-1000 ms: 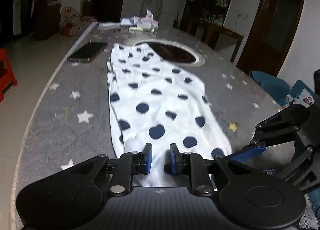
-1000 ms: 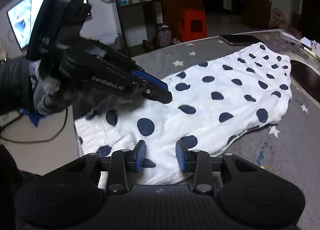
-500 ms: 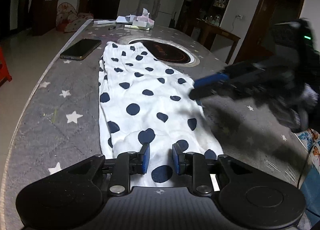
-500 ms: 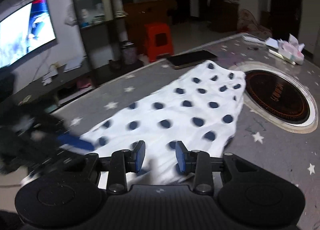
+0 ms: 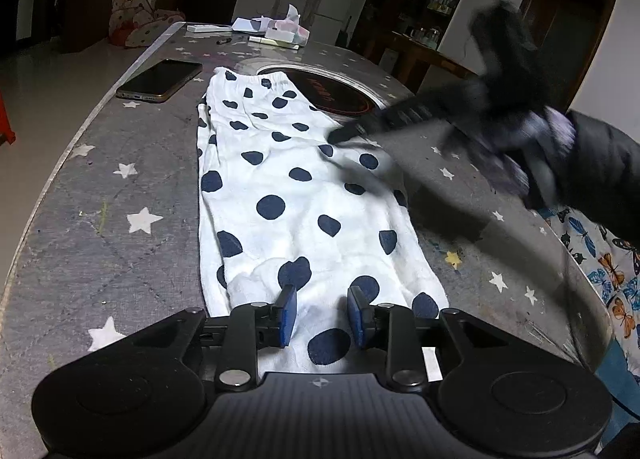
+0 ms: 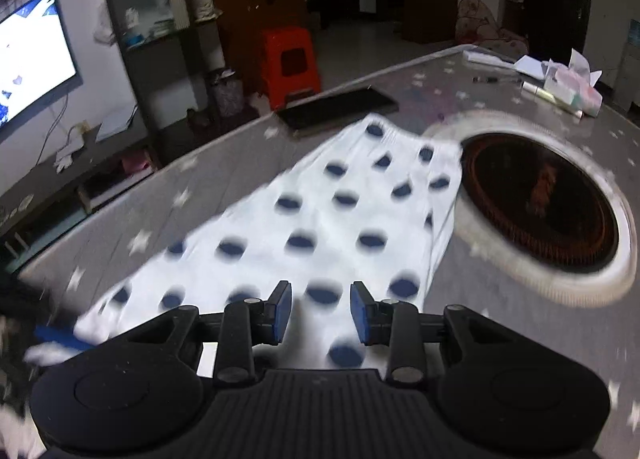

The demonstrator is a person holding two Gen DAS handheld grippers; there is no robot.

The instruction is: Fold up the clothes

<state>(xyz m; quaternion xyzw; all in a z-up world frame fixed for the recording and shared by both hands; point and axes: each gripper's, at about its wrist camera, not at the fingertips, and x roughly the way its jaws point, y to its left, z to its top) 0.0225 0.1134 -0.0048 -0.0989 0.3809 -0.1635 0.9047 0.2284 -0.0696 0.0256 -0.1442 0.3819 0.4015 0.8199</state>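
1. Since a second ago the right gripper (image 6: 320,311) has swung away from the near hem, along the white, navy-dotted cotton garment (image 5: 296,195) toward its far waistband end; in the left wrist view it now hangs over the cloth's right edge (image 5: 340,135).
2. The left gripper (image 5: 322,317) stays at the near hem; its fingers have just been opening and stand apart above the cloth, pinching nothing.
3. The right fingers are parted too, empty.
4. Motion blur smears the right gripper and the gloved hand (image 5: 532,147) holding it.
5. The garment lies flat and lengthwise on the grey, star-printed bench (image 5: 120,163), between a black phone (image 5: 160,79) and a round, dark inset burner (image 6: 536,211).
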